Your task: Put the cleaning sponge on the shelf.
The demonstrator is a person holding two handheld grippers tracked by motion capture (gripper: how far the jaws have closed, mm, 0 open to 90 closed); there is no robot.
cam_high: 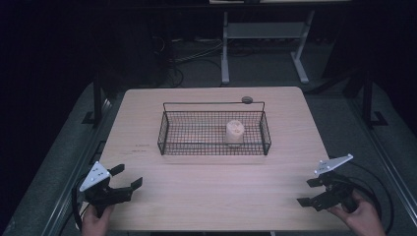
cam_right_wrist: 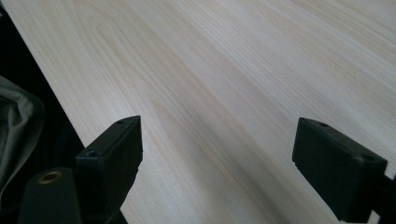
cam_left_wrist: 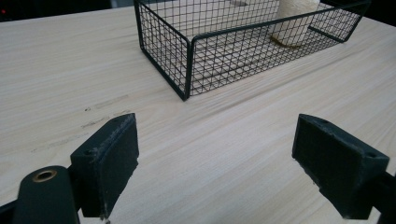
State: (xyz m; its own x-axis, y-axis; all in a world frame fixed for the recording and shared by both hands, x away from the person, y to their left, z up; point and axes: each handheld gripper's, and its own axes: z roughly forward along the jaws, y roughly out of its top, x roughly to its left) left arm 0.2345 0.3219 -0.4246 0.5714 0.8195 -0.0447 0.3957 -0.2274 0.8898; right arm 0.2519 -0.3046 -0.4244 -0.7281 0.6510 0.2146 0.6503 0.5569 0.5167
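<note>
A black wire basket [cam_high: 164, 132] stands in the middle of the pale wooden table [cam_high: 211, 187]. Inside it, toward the right end, sits a cream-coloured cylinder [cam_high: 234, 133] that looks like a spool. My left gripper [cam_high: 127, 178] rests at the table's front left corner, open and empty, with its jaws facing the basket [cam_left_wrist: 187, 60]; the spool [cam_left_wrist: 294, 23] stands at the basket's far end in that view. At the front right corner my right gripper [cam_high: 310, 191] is open too, and bare tabletop [cam_right_wrist: 243, 84] lies between its jaws.
A small round dark object [cam_high: 247, 100] lies on the table just behind the basket's handle. Faint marks [cam_high: 141, 147] show on the wood left of the basket. A white metal stand [cam_high: 265, 34] and cables lie on the floor beyond the table.
</note>
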